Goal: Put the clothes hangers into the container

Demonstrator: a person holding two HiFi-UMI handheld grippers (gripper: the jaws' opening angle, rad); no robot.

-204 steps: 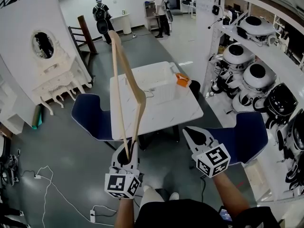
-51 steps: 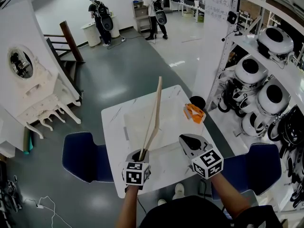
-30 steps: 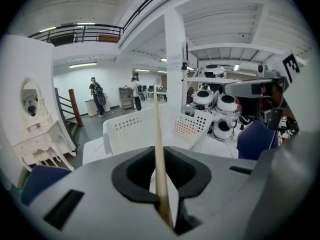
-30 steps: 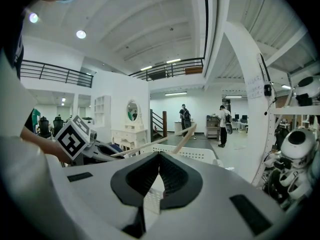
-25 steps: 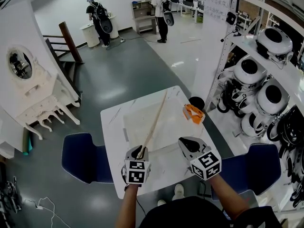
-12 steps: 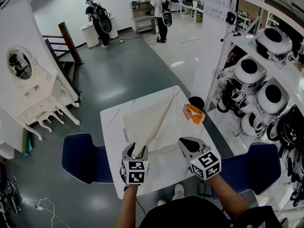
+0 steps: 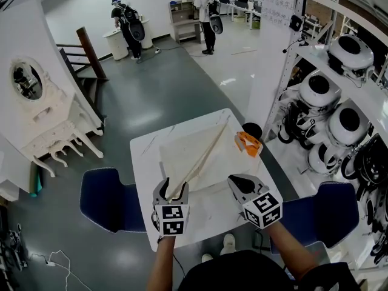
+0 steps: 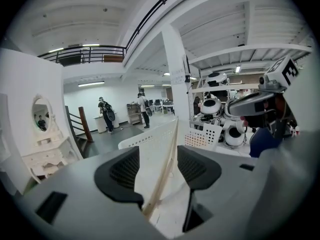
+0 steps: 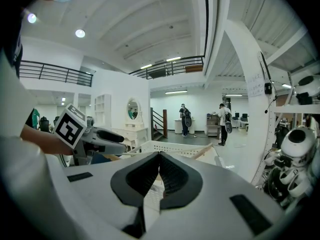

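Note:
A long wooden clothes hanger lies slantwise across the white perforated container on the white table. Its near end runs between the jaws of my left gripper. Those jaws have just been opening and now stand wide. In the left gripper view the hanger passes between the dark pads without being pressed, over the container. My right gripper hovers at the container's near right corner. In its own view the right gripper is shut on nothing, with the container's rim beyond.
An orange object sits at the table's right edge. Blue chairs flank the table. Shelves of white round machines line the right side. A white mirrored dresser stands left. Two people are far off.
The hanger has tipped from steeply raised down to lying across the container. My left gripper's jaws have opened off it and lifted a little. The right gripper has stayed put.

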